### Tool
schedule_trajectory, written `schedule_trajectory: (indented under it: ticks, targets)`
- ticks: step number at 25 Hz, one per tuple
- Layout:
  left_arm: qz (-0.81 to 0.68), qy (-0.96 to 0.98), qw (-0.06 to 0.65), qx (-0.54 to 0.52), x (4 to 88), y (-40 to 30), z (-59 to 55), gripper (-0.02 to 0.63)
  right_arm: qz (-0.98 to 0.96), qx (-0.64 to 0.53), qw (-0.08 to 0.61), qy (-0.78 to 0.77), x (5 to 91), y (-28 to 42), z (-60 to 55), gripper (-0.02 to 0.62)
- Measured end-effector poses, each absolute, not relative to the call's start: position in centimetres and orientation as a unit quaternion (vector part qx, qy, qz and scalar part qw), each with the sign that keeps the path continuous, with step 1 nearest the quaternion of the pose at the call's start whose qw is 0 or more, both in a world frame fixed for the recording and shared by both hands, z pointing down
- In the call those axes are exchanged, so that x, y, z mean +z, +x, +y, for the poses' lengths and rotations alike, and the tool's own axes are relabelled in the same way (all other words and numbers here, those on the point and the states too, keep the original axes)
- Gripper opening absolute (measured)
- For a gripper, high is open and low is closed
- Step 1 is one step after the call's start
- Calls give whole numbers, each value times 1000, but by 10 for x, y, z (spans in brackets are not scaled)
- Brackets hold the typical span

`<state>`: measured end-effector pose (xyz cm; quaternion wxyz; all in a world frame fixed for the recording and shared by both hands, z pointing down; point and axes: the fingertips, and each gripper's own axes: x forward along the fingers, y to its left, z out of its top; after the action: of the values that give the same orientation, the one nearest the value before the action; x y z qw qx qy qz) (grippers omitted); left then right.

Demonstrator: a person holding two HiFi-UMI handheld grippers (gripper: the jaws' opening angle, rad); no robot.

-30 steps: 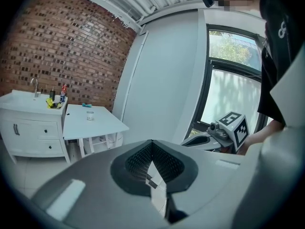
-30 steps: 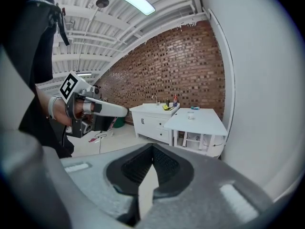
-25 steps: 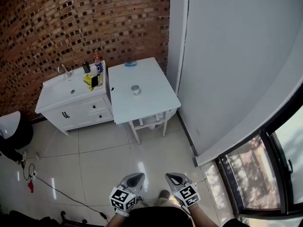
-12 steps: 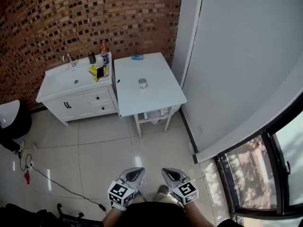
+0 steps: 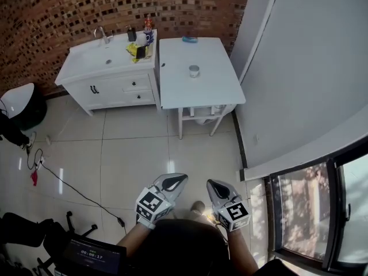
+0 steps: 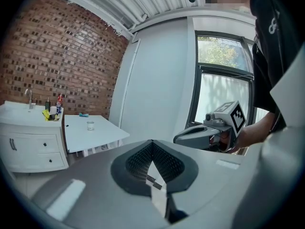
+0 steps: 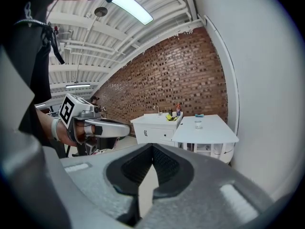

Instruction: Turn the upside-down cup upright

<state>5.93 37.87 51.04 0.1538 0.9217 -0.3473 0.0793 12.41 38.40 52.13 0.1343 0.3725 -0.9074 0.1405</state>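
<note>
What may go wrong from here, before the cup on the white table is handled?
1. The left gripper and right gripper are both shut and empty. If they arrive at the small cup like this, they may push it across the white table.
2. A cable lies on the floor to the person's left; a step that way might catch it.

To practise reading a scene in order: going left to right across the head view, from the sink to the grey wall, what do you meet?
Faucet → yellow items → cup → grey wall.
</note>
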Motion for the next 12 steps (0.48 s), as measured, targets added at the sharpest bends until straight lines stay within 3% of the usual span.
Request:
schedule_trajectory:
  ticks: [12]
  targets:
    - [-346,923,149,78,516,54,382,14,-913,134,131,362,526,108,379,-8]
